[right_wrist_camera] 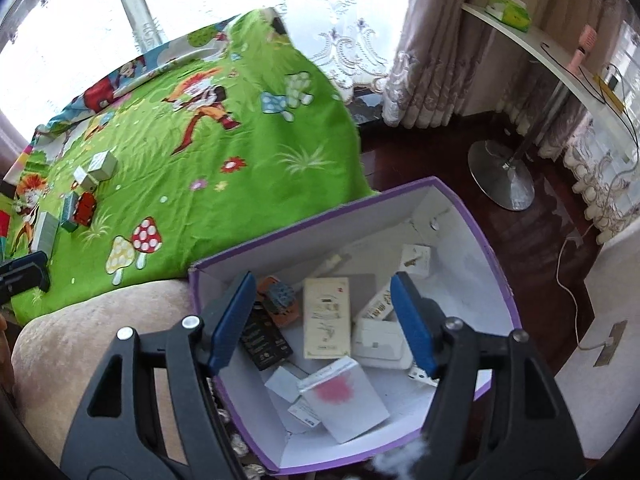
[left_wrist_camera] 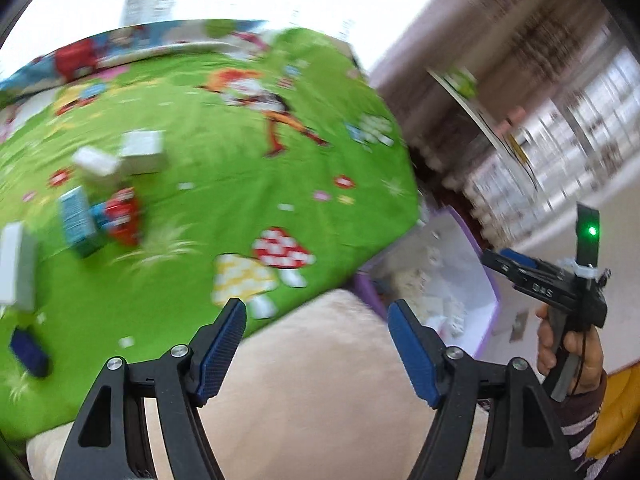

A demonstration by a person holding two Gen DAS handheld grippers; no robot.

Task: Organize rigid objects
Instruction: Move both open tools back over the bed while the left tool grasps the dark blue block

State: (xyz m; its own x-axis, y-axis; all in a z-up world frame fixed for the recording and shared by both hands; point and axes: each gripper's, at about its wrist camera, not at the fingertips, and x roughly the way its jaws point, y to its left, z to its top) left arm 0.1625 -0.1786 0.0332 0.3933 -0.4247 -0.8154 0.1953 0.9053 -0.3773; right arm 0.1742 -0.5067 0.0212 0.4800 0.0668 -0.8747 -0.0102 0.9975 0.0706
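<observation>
Small boxes (left_wrist_camera: 104,196) lie in a cluster at the left of a green cartoon sheet (left_wrist_camera: 224,168): white ones, a teal one, a red one, and a dark blue one (left_wrist_camera: 29,352) nearer the edge. My left gripper (left_wrist_camera: 316,328) stands open and empty over the sheet's near edge and beige cushion; this view is blurred. My right gripper (right_wrist_camera: 323,312) is open and empty above a purple-rimmed white box (right_wrist_camera: 472,220) holding several small packages, among them a cream box (right_wrist_camera: 326,320) and a white one with a pink blot (right_wrist_camera: 344,394). The same cluster (right_wrist_camera: 80,196) shows far left.
A beige cushion (right_wrist_camera: 80,344) borders the sheet. Dark wood floor, a round metal table base (right_wrist_camera: 500,176), curtains, a white shelf and a white cable (right_wrist_camera: 572,280) lie right of the box. A hand in a striped sleeve (left_wrist_camera: 568,356) holds the right gripper.
</observation>
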